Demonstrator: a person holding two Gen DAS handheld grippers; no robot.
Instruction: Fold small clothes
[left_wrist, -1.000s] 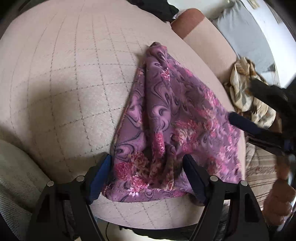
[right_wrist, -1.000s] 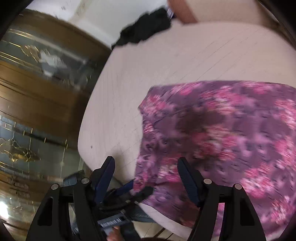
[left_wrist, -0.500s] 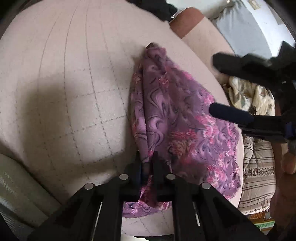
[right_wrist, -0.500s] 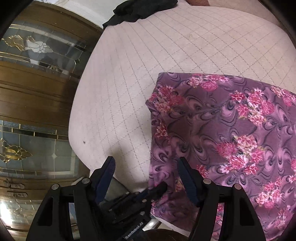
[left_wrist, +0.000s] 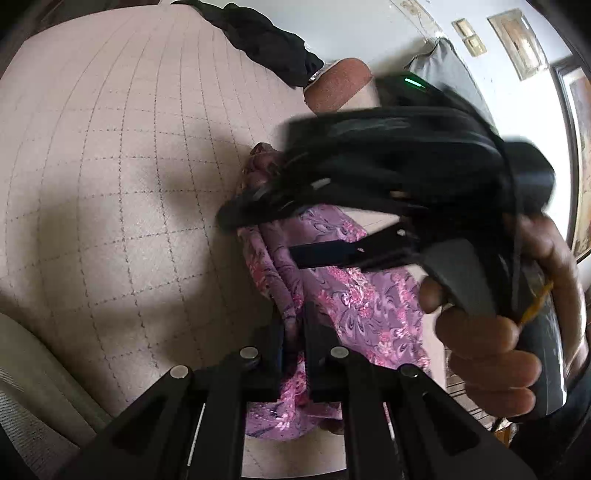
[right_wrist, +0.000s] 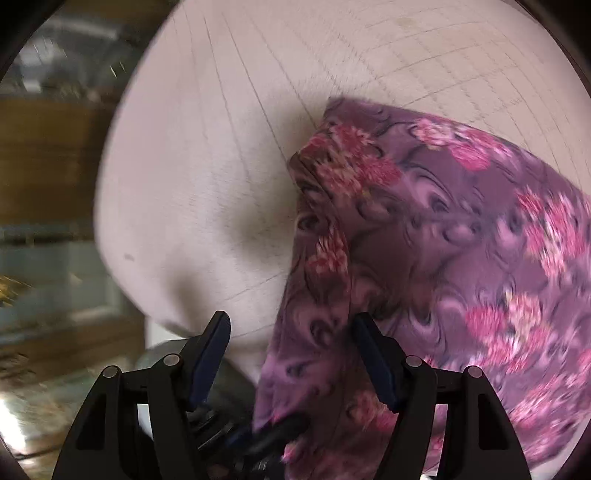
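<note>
Purple cloth with pink flowers (left_wrist: 354, 295) lies on a pale quilted cushion (left_wrist: 110, 184), bunched into a ridge that runs away from the left gripper (left_wrist: 293, 332). That gripper is clenched on the near edge of the cloth: its two black fingers (left_wrist: 273, 343) stand almost together with a fold of fabric pinched between them, and a flap of the same cloth hangs down below them over the cushion's front edge.

Ahead of the left gripper and to its right, the right gripper (right_wrist: 291, 354) reaches in over the cloth, blurred, with a hand (left_wrist: 491, 350) wrapped round its grey handle. In the right wrist view its jaws are closing but the blue pads (right_wrist: 210, 358) stand well apart; a raised fold of the cloth sits between them, nearer the right-hand finger, and the pads do not press on it. Left of that gripper the bare cushion falls away to a dark wooden cabinet (right_wrist: 48, 166).

Beyond both grippers, at the cushion's far edge, lies a black garment (left_wrist: 266, 40).
</note>
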